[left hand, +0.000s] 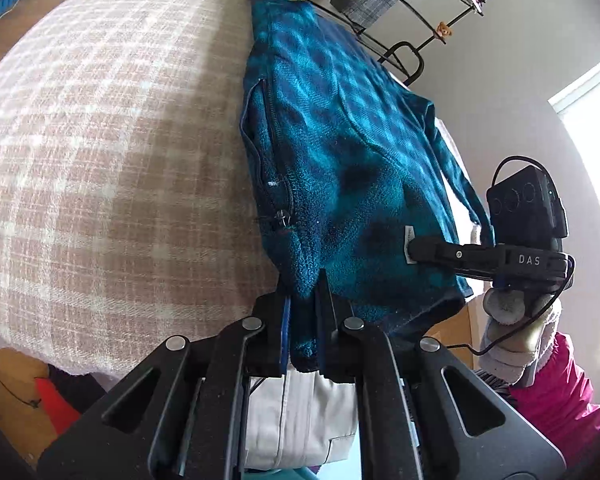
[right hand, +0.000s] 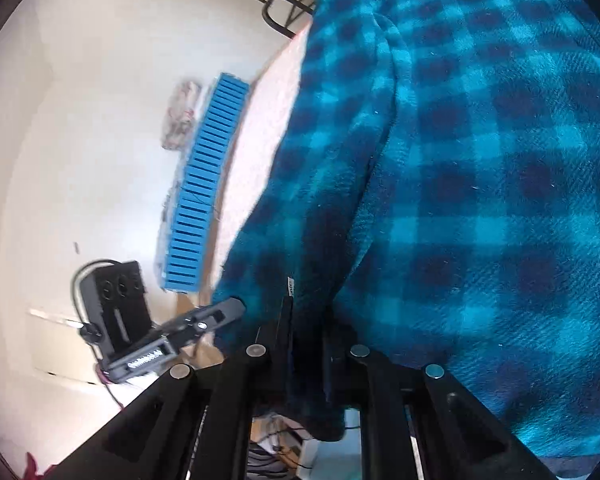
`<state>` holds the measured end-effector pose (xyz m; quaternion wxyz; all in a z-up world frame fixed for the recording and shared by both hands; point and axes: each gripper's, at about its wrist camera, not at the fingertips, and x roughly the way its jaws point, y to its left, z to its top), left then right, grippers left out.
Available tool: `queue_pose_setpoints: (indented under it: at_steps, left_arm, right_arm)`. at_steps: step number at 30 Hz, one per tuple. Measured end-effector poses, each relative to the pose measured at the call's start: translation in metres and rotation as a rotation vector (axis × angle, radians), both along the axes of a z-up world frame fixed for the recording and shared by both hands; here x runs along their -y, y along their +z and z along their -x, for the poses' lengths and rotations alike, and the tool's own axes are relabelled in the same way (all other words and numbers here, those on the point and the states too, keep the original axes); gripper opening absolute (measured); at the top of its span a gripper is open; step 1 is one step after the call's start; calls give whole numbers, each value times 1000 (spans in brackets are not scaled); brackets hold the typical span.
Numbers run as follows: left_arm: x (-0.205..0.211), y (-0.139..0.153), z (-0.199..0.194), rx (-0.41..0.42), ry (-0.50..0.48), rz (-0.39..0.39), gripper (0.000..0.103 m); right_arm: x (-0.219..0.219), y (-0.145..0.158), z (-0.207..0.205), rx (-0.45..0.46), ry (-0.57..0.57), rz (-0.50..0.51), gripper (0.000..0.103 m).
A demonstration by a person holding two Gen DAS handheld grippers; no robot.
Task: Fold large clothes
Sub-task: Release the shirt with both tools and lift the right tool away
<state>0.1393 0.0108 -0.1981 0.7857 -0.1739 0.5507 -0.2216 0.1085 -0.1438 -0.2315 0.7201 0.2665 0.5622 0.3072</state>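
Both grippers pinch the near hem of a blue plaid fleece jacket (left hand: 340,152).

Closest to its wrist camera, the left gripper (left hand: 304,300) has its jaws clamped on the jacket's near corner below the zipper (left hand: 278,168); the right gripper (left hand: 414,254) bites the same hem farther along, beside a small white label (left hand: 407,246). From there, the jacket stretches away over the pink checked cloth (left hand: 100,160).
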Motion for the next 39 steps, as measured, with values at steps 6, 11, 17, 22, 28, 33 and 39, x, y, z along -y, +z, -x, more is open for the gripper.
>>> queue_pose_setpoints:
  at_steps: [6,11,17,22,28,33,39]
  left_arm:
    - [19,-17,6,-9,-50,-129,12]
    - [2,11,18,79,9,-95,17]
    - [35,35,8,191,-39,-129,17]
    - [58,51,8,234,-76,-118,17]
    - [86,11,-15,115,-109,-123,17]
    - [116,-31,-15,31,-223,-193,17]
    - [112,-11,-16,50,-214,-159,17]
  right_arm:
    - [-17,-13,7,33,82,196,16]
    - [-4,20,20,143,59,227,29]
    - [31,46,37,305,-46,357,32]
    - [86,55,45,353,-186,391,32]
    - [159,58,44,316,-342,395,37]
    - [209,59,48,286,-406,407,38]
    - [290,67,73,277,-589,360,42]
